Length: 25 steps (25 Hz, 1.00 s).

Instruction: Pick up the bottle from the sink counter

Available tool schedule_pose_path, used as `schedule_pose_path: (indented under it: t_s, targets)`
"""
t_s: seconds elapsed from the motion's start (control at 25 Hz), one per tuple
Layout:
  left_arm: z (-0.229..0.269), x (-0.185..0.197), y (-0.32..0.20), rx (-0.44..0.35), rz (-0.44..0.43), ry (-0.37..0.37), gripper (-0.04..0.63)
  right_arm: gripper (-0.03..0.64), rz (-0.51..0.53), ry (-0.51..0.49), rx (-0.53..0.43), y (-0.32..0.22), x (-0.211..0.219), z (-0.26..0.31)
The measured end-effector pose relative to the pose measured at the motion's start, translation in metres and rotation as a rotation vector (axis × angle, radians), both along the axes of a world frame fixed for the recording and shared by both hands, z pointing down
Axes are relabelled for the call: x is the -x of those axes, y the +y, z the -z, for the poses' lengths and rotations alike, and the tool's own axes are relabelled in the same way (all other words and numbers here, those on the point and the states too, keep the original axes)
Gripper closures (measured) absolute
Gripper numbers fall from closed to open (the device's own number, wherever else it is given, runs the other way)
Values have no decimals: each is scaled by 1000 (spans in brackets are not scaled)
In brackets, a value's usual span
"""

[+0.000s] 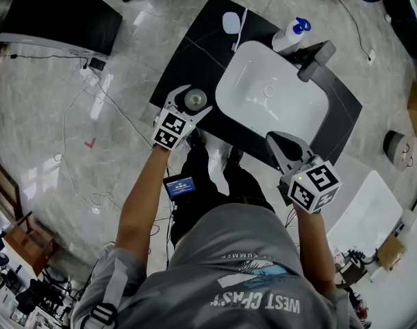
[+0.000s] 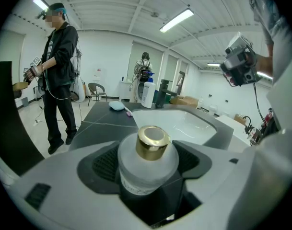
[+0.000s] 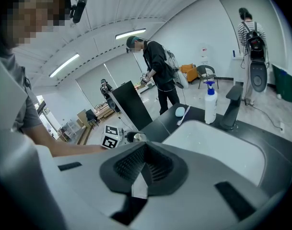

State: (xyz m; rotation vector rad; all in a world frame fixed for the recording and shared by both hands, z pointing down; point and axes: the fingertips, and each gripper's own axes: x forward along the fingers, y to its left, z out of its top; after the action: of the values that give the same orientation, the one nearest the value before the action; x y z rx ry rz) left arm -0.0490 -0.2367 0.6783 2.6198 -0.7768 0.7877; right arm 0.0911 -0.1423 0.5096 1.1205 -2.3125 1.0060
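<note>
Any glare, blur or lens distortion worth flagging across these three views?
Head view: wide-angle bending at the edges, pale reflections on the glossy floor, white sink nearly washed out. Left gripper view: heavy fisheye with dark corners; bottle sharp, its gold cap glinting. Right gripper view: same fisheye, ceiling light bright.

frosted bottle (image 2: 146, 172), gold cap (image 2: 153, 141), white sink (image 1: 290, 108)

Holds a frosted bottle (image 2: 146, 169) with a gold cap (image 2: 153, 142) upright between the dark pads (image 2: 105, 164) of the left gripper (image 2: 148, 176), jaws pressed against both its sides. Looks beyond it over a dark counter (image 2: 95, 116) and a white sink (image 2: 184, 123). Shows, at left, a person (image 2: 59, 75) in dark clothes standing beside the counter.
</note>
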Motion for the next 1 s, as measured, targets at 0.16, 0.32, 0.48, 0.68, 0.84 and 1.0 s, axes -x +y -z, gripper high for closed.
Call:
schedule_pose_path:
  t_s: [0.16,0.32,0.48,0.68,0.84,1.0]
  targets:
    - [5,2,1,-1,7,4,253,614,3,-2,0,1,2,-2]
    - [12,3,3,-16,7,8,253,614,4,-4,-5,1,2,-2]
    - [26,6,6,-8,8,-7,253,615,4,-14,-14,-1,4,0]
    - [48,13,11,-5,4,-26,253,615,4,-30,-28,-2,8,4]
    - [71,16,16,-20,-2,-33,253,614,3,-37,-40,-3,9,6]
    - [91,19,22,-34,-5,-42,253,614,-2,-45,-49,-3,9,8]
